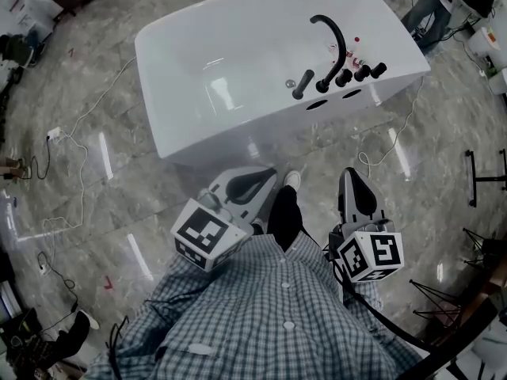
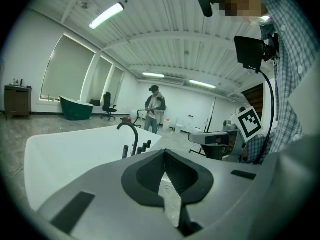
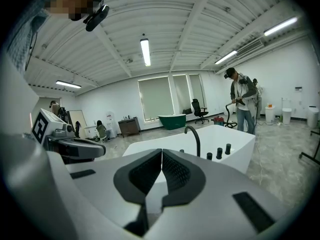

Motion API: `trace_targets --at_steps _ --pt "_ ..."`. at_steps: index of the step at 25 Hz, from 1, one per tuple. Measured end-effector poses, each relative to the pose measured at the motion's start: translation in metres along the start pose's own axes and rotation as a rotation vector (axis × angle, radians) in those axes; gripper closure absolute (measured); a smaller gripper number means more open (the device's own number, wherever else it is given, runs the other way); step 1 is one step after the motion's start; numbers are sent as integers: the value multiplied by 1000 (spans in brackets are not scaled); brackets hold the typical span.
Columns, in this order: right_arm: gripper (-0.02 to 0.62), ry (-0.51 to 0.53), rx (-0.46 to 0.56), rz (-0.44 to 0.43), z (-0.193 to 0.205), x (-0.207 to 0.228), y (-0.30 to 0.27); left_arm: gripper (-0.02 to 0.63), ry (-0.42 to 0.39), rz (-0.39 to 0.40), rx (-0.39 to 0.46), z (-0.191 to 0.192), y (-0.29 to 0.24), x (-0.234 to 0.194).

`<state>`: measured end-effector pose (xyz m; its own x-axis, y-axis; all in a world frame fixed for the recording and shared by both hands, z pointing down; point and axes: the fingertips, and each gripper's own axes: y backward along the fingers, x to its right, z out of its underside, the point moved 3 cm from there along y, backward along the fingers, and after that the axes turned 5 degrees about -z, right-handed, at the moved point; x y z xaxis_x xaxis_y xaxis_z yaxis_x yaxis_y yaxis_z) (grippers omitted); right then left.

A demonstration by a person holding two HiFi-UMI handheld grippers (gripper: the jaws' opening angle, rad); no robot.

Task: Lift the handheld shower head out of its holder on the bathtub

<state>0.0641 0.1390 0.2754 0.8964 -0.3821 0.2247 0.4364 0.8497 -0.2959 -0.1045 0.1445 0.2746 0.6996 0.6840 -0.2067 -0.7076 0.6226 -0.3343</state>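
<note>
— What's under you?
— A glossy grey marbled floor (image 1: 119, 212). A smooth white oval bathtub (image 1: 214, 137) stands on it, just ahead of me.
— Anything loose down there?
— A thin white cable (image 1: 83, 161) snakes over the floor left of the tub, from a white plug block (image 1: 54, 134). Another white cord (image 1: 394, 137) lies by the tub's right end. My white shoe (image 1: 292, 180) is planted near the tub's base.

Glossy white bathtub (image 1: 170, 109), polished stone floor (image 1: 103, 220)

White bathtub (image 1: 222, 70) before us, spout (image 1: 333, 32) and handheld shower head (image 1: 303, 84) on its near-right rim, our left gripper (image 1: 265, 178), right gripper (image 1: 353, 179) short of it.
</note>
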Motion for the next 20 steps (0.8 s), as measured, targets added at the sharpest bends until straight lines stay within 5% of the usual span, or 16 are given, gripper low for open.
trace_targets --at_steps 11,20 --pt "578 -36 -33 -48 -29 108 -80 597 40 -46 -45 -29 -127 -31" --pt "578 -34 -68 -120 -49 176 -143 597 73 -178 -35 -57 -194 -74"
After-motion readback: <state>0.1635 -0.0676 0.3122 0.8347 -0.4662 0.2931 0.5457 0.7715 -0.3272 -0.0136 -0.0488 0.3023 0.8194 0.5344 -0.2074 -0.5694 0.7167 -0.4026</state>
